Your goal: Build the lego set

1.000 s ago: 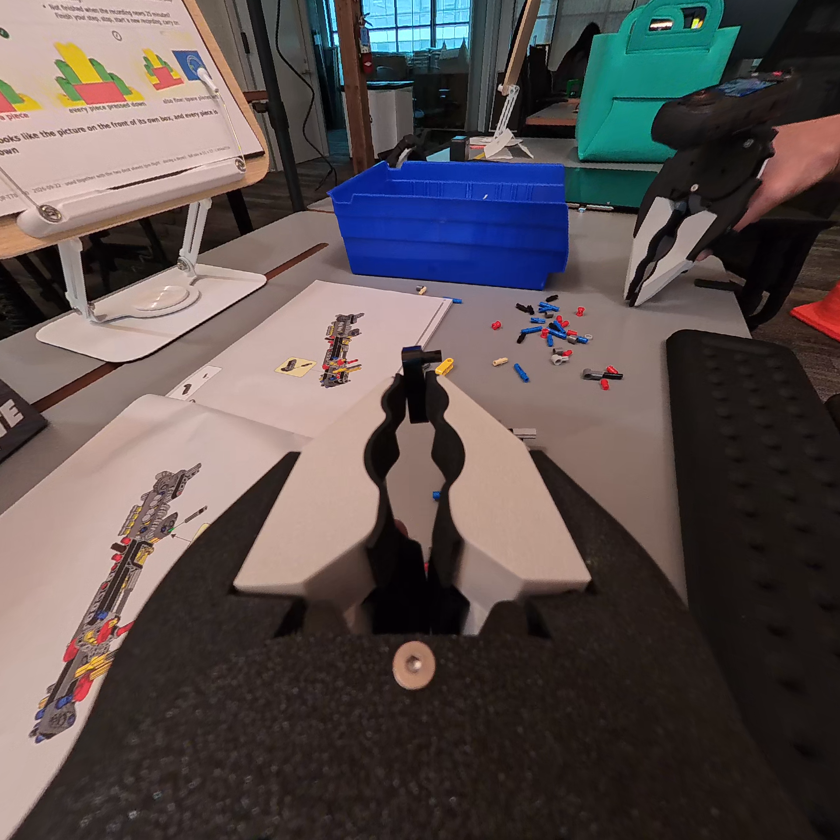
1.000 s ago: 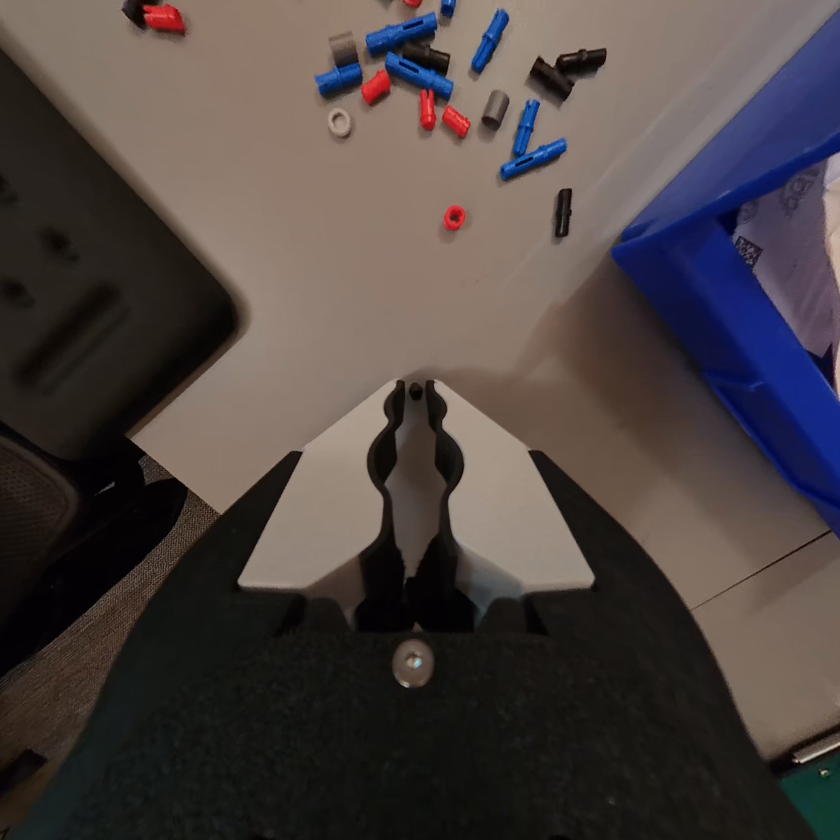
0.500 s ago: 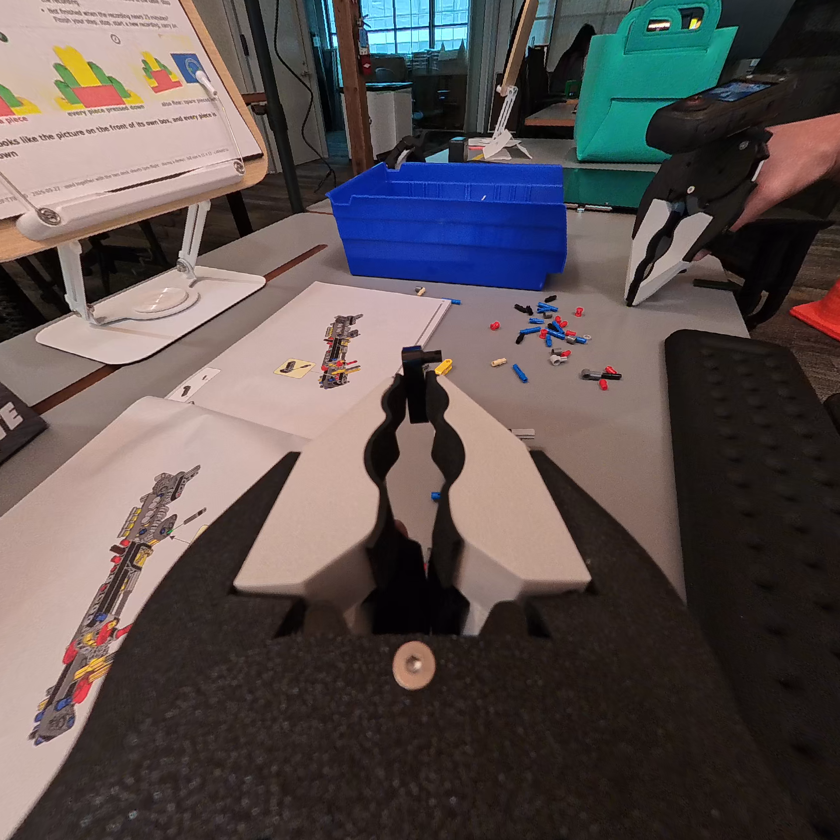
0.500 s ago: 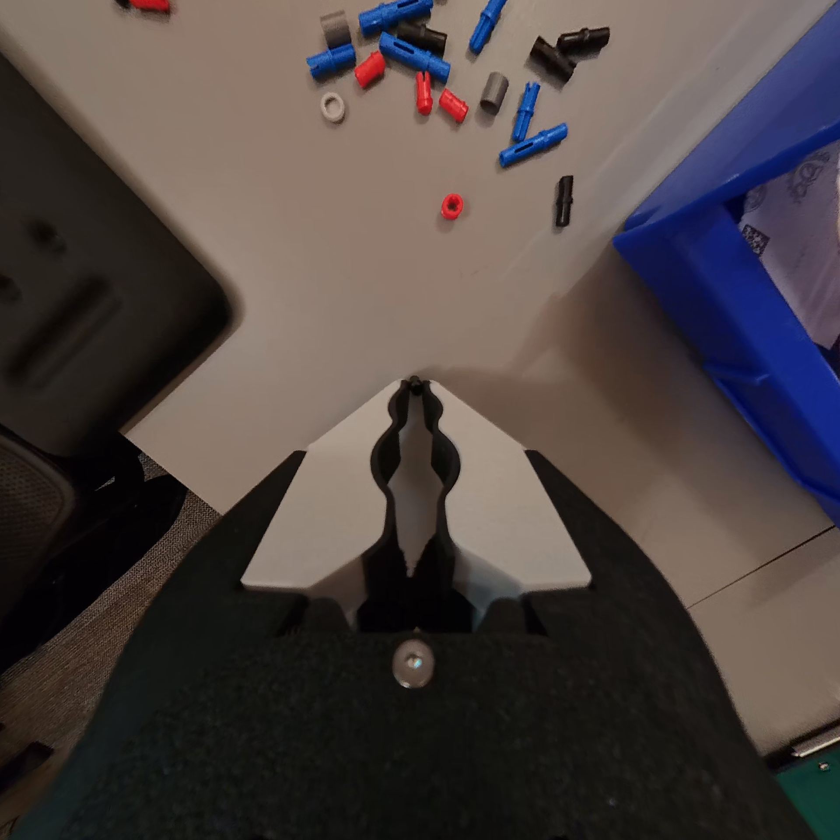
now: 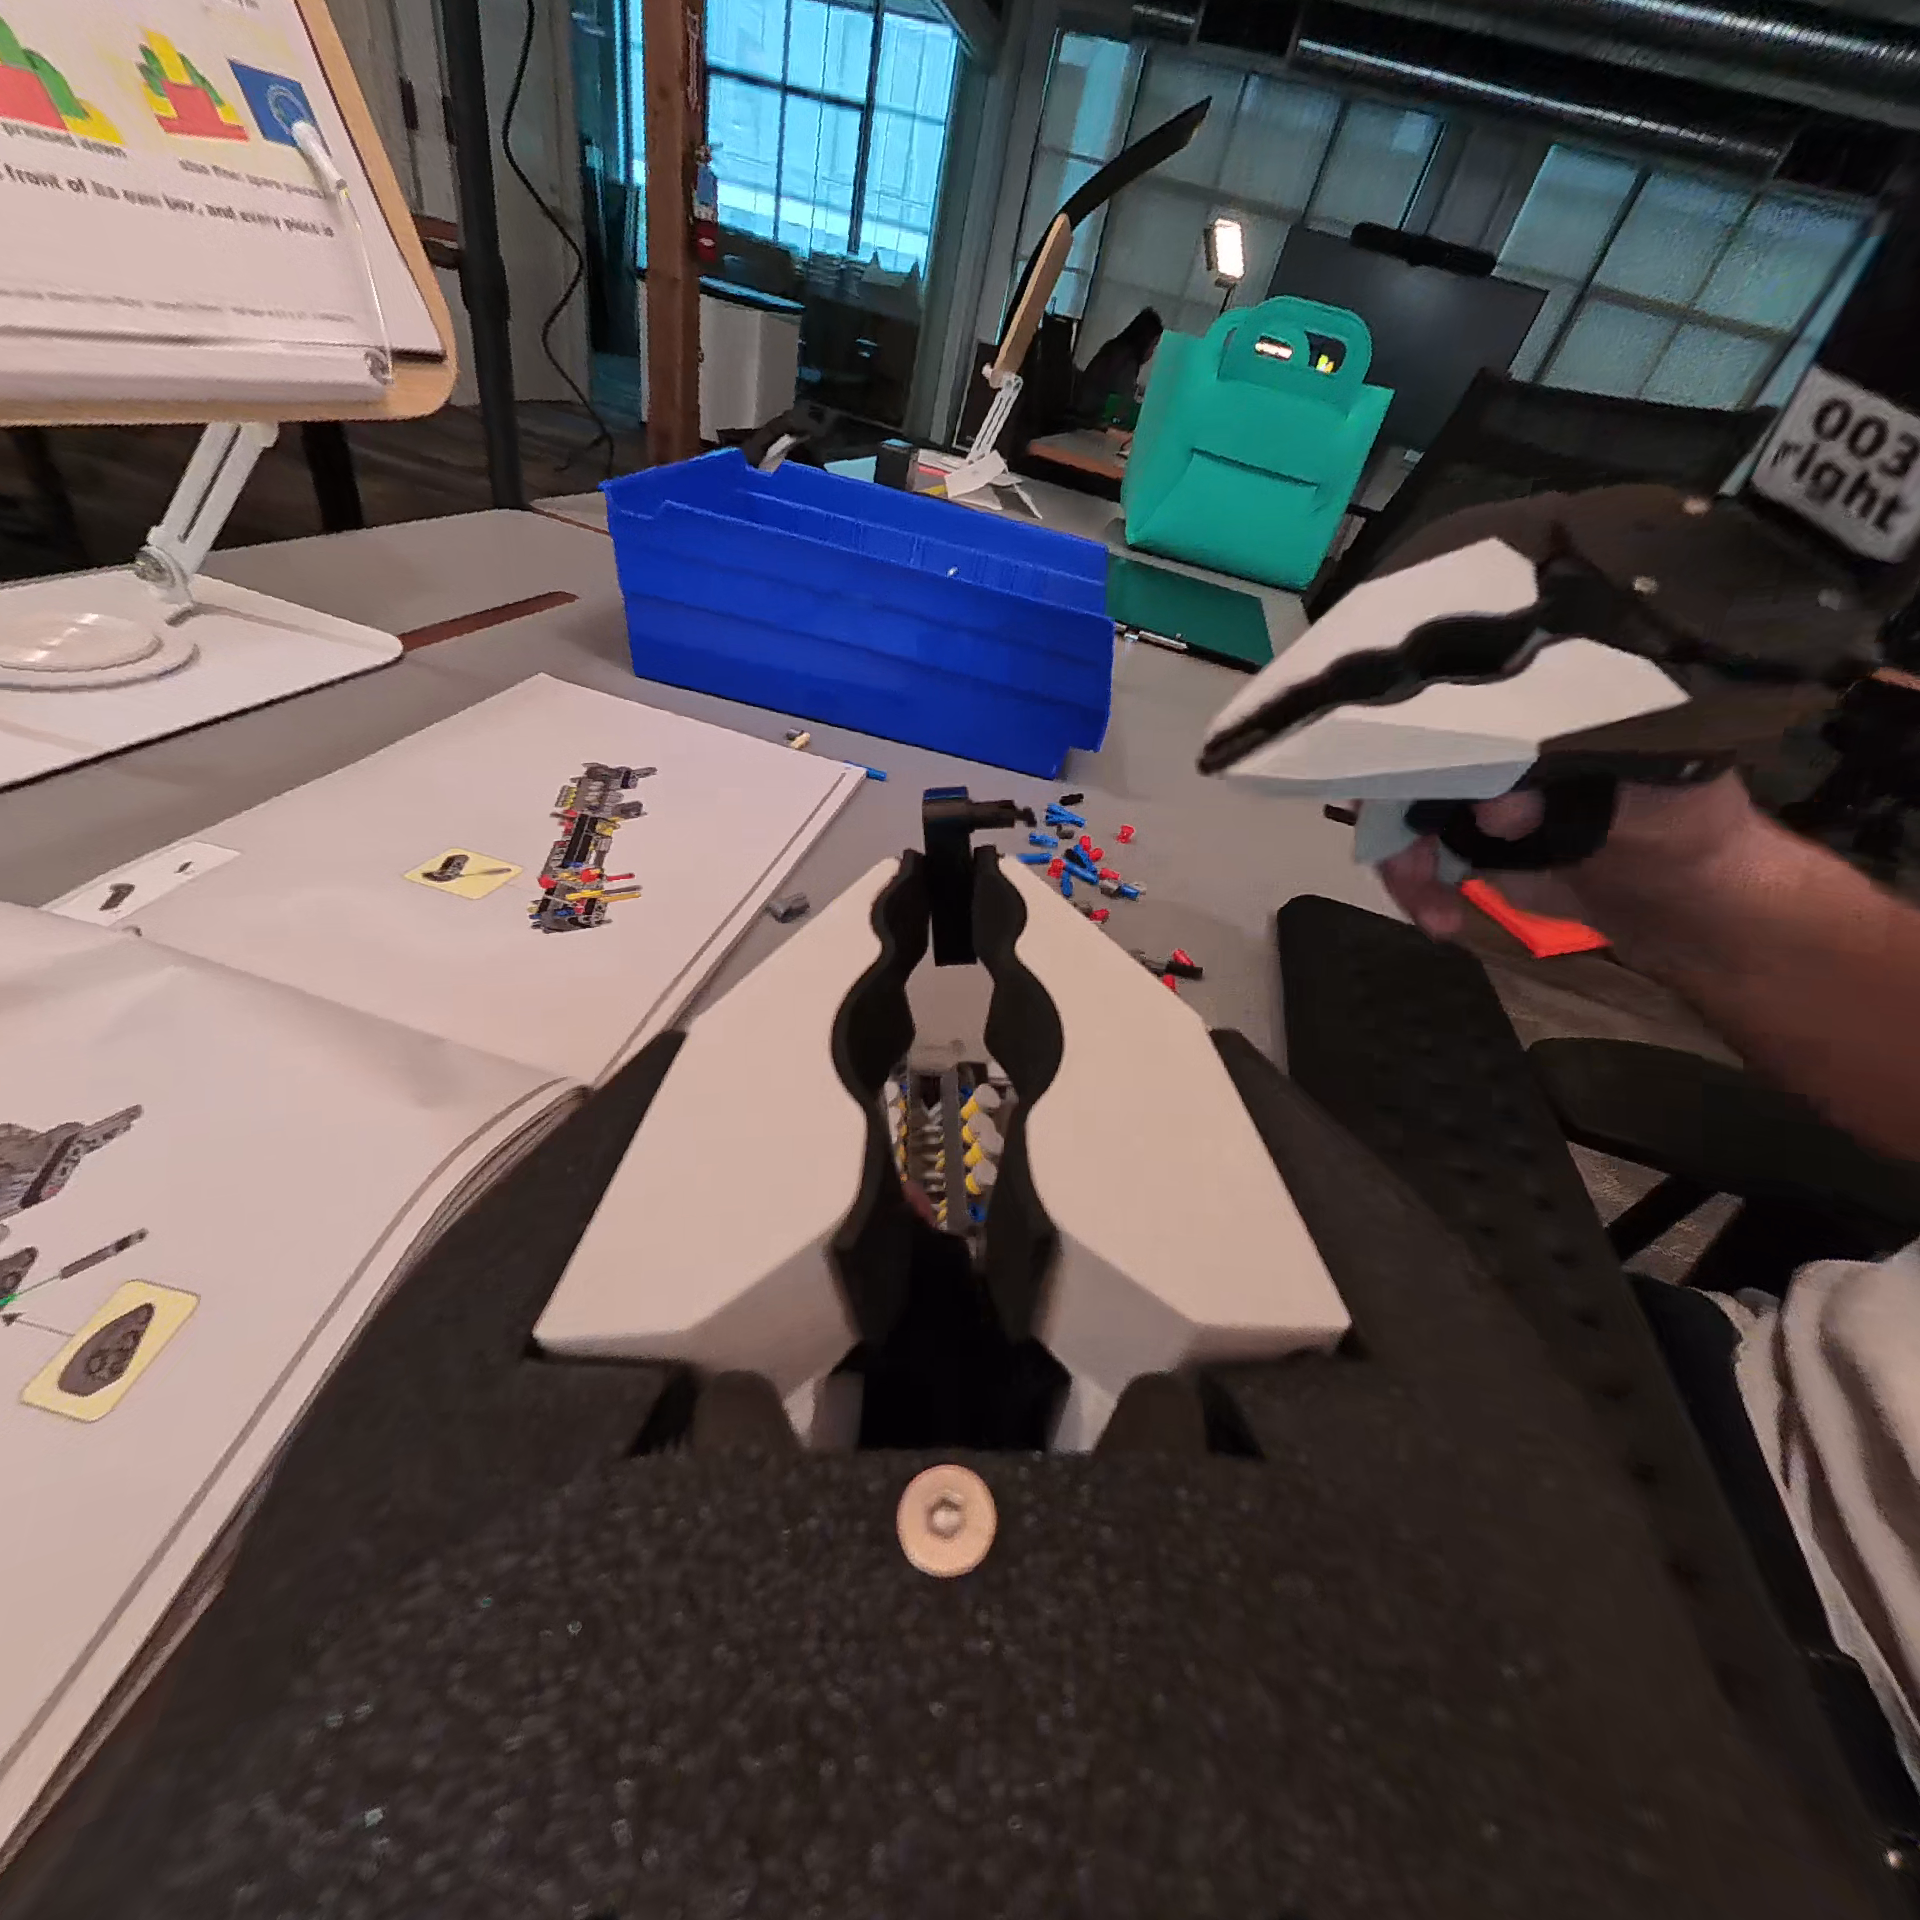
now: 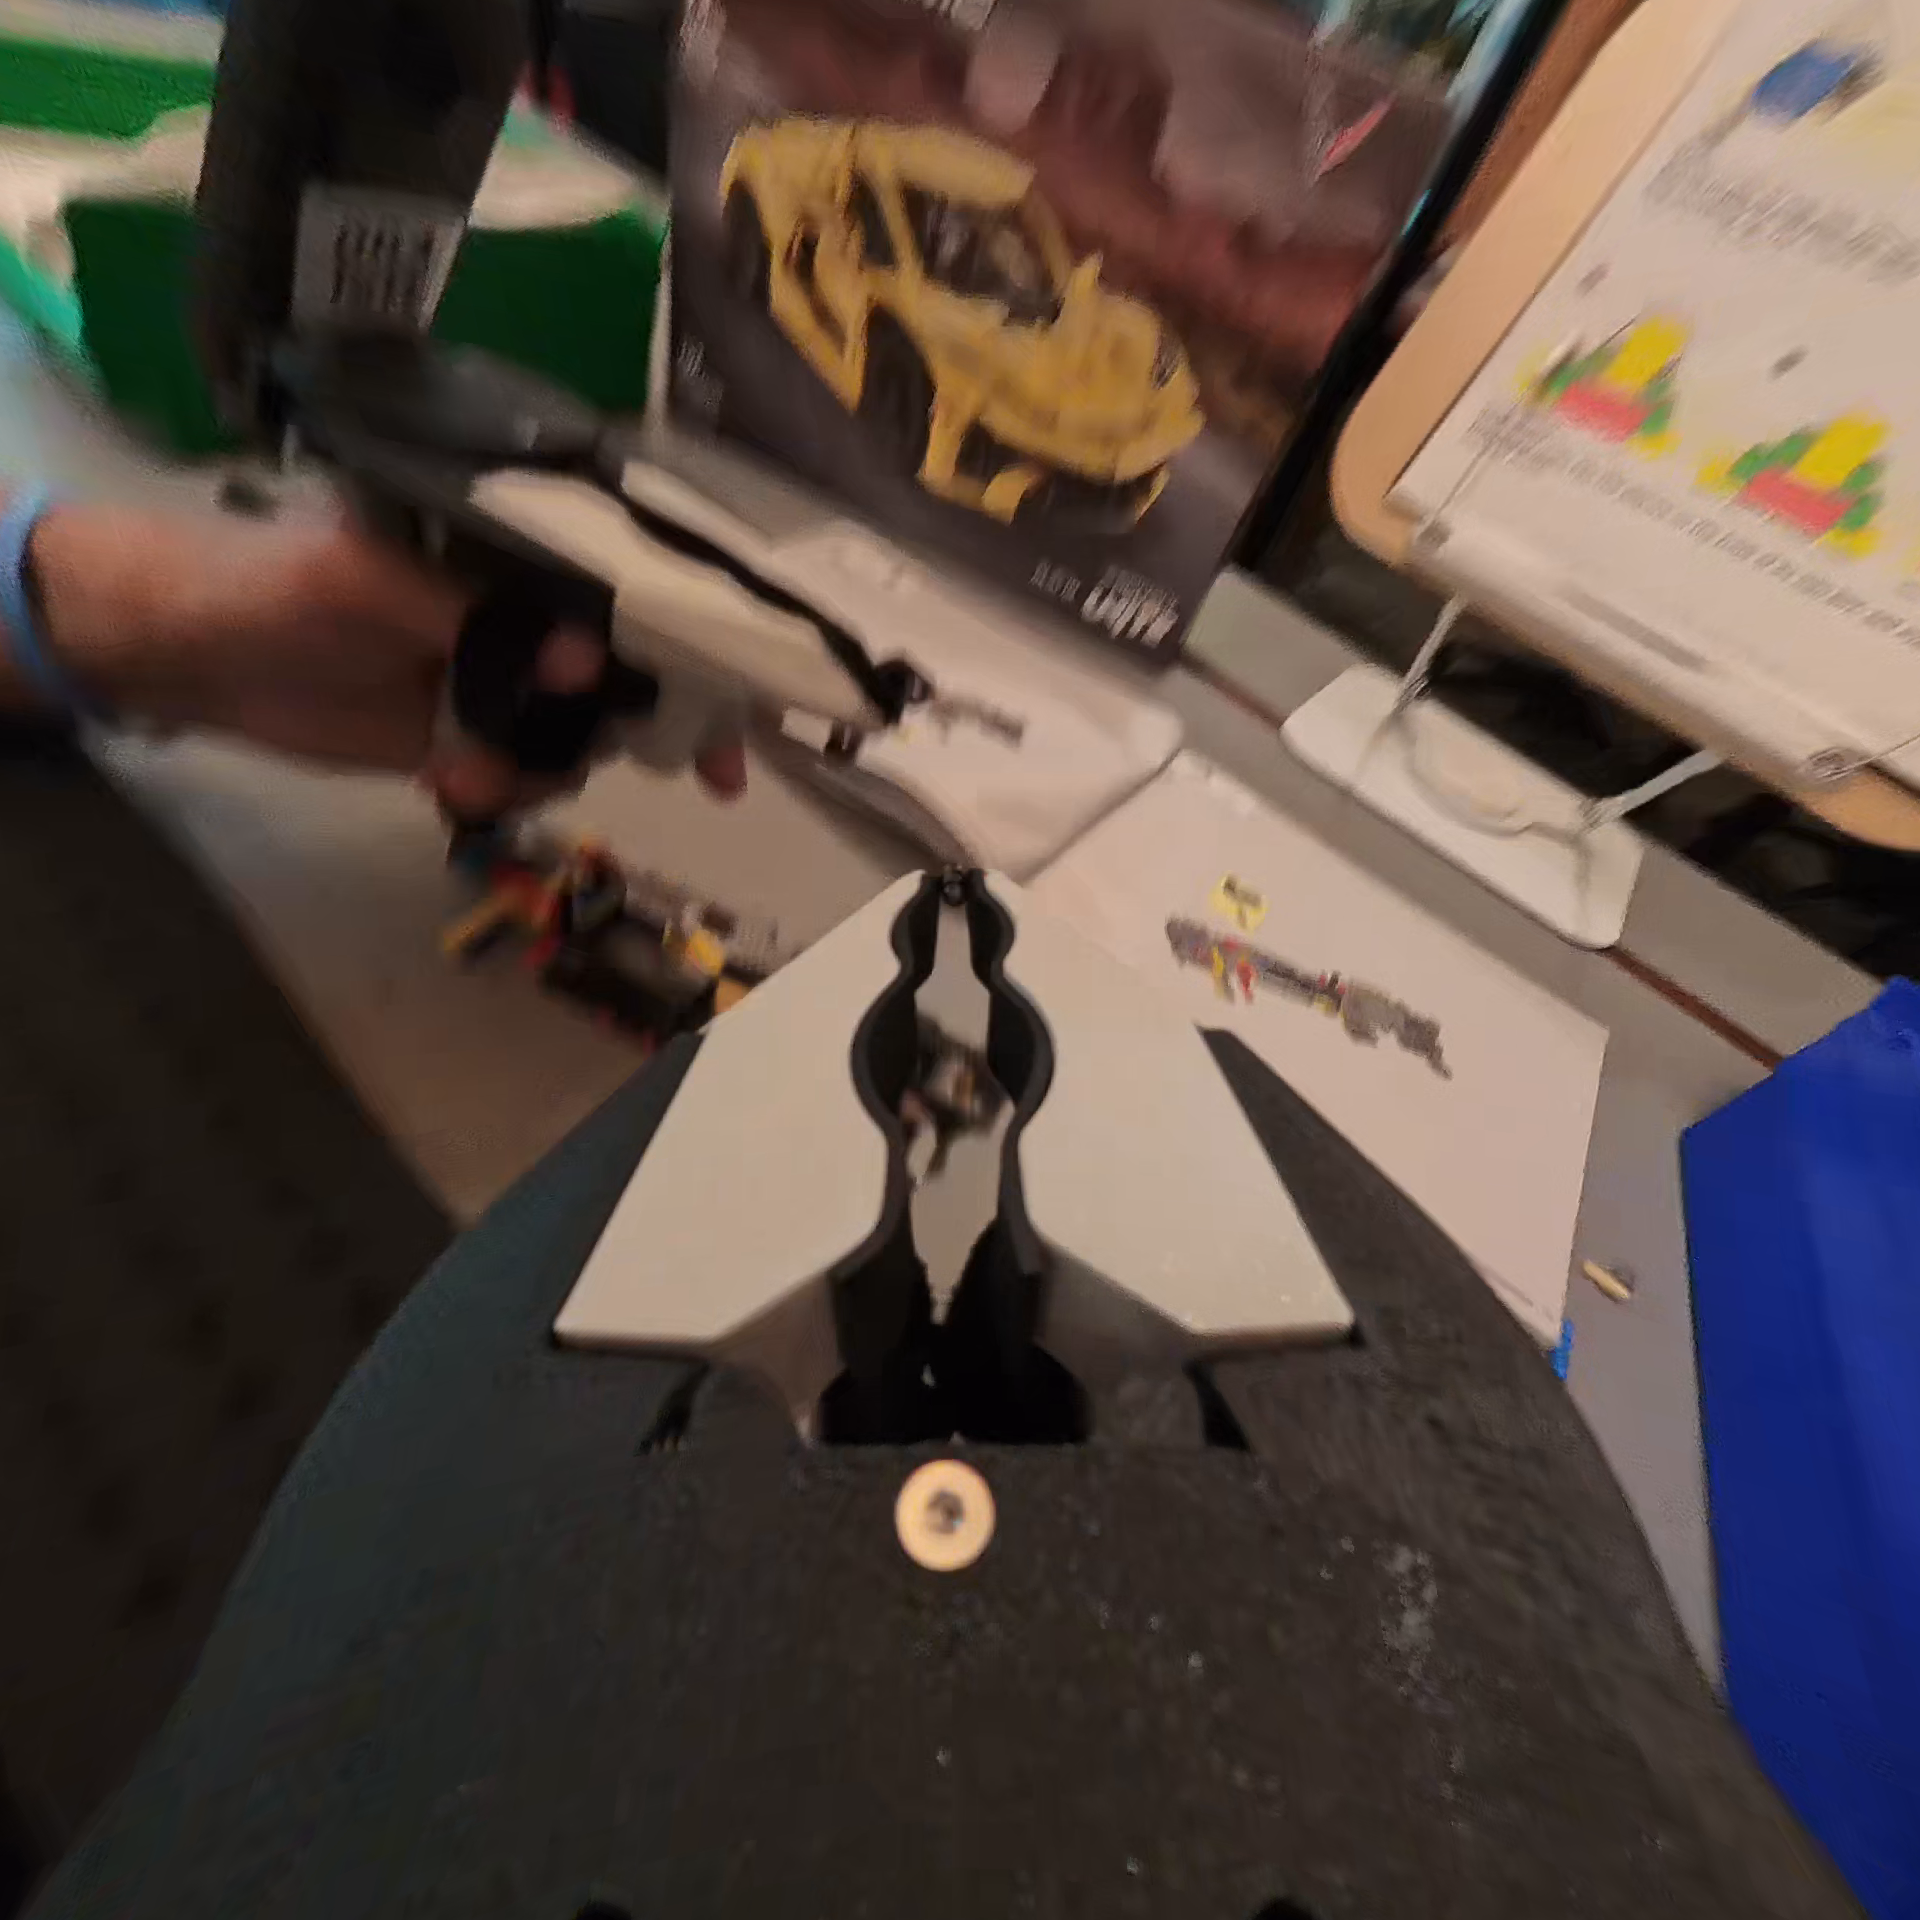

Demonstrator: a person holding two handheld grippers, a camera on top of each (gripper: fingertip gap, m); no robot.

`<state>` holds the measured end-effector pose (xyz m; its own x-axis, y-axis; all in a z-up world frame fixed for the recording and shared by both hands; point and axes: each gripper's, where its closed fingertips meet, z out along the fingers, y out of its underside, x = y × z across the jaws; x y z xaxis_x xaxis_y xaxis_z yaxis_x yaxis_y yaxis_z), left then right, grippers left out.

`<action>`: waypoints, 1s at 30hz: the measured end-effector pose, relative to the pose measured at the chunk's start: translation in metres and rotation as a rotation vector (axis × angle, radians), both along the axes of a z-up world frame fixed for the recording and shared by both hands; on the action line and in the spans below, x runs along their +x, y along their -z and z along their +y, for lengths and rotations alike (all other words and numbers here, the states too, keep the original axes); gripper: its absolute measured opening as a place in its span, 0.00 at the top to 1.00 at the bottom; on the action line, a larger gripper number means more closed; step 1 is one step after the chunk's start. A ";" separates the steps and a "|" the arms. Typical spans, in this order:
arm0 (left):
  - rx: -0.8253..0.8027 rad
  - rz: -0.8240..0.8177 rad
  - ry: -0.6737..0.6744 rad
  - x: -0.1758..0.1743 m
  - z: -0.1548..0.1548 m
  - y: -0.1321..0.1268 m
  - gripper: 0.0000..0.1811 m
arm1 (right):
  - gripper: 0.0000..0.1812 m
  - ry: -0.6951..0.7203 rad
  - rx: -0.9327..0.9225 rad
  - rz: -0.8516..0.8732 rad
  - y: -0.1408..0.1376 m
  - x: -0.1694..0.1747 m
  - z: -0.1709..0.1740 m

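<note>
My left gripper (image 5: 951, 873) is shut on a black lego piece (image 5: 954, 831) that sticks up past its tips, with a short pin pointing right. My right gripper (image 6: 954, 881) is shut on a small black pin (image 6: 954, 885); the view is blurred. In the left wrist view the right gripper (image 5: 1210, 764) hangs in the air to the right, its tips pointing at the black piece. In the right wrist view the left gripper (image 6: 894, 691) is ahead on the left. A partly built lego model (image 6: 623, 951) lies on the table below it.
Loose blue, red and black pins (image 5: 1081, 868) lie on the grey table (image 5: 1195, 862). A blue bin (image 5: 862, 623) stands behind them. An open instruction booklet (image 5: 416, 935) lies left, a black mat (image 5: 1455, 1091) right. A box with a yellow car picture (image 6: 966, 312) and a sheet stand (image 6: 1507, 769) stand behind. The grippers' ends are close to 7 cm from one another.
My right gripper closed on the small black pin at the table, lifted it and swung round toward the left gripper. My left gripper rose and tilted, still holding the black piece.
</note>
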<state>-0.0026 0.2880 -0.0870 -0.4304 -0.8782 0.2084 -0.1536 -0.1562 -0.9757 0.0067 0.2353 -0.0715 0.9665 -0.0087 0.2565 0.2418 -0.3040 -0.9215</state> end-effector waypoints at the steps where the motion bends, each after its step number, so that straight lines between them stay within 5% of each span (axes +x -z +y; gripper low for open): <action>1: -0.007 -0.018 0.007 -0.001 -0.003 -0.003 0.96 | 0.98 0.049 0.071 -0.002 -0.006 -0.001 0.012; 7: -0.055 0.021 0.046 -0.004 -0.012 -0.004 0.96 | 0.98 0.079 0.095 -0.318 -0.003 -0.011 0.040; 20: 0.049 0.022 0.076 -0.009 -0.016 -0.001 0.96 | 0.97 0.026 0.036 -0.540 0.002 -0.015 0.043; 30: 0.287 -0.014 0.077 -0.014 -0.020 0.007 0.96 | 0.98 -0.024 0.073 -0.683 0.010 -0.019 0.037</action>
<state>-0.0163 0.2680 -0.0945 -0.4995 -0.8649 -0.0496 -0.1409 0.1376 -0.9804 -0.0118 0.2727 -0.0812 0.5884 -0.0304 0.8080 0.7817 -0.2341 -0.5780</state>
